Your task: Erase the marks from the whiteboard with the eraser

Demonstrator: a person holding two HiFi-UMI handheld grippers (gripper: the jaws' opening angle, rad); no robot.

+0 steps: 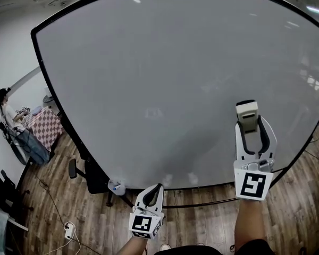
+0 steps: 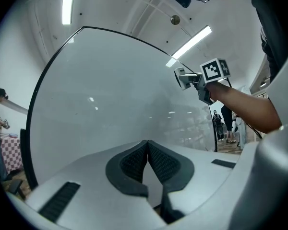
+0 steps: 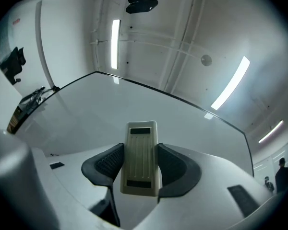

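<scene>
- The large white whiteboard with a thin black frame (image 1: pixel 159 73) fills most of the head view. Its face looks nearly clean, with only a faint greyish trace near the middle.
- The right hand-held gripper (image 1: pixel 248 122) is raised in front of the board's lower right part. Its dark padded jaws are clamped on the sides of a cream, ribbed plastic block eraser (image 1: pixel 247 112).
- In the right gripper view, the eraser (image 3: pixel 140 159) stands lengthwise between the two jaws, its far end pointing past them toward the board (image 3: pixel 86 109).
- I cannot tell whether the eraser touches the board.
- The left hand-held gripper (image 1: pixel 153 191) is held low, near the board's bottom edge. In its own view the jaws (image 2: pixel 148 147) meet at the tips with nothing between them.
- A black office chair (image 1: pixel 90 174) stands on the brown wooden plank floor (image 1: pixel 202 222), below the board's left side.
</scene>
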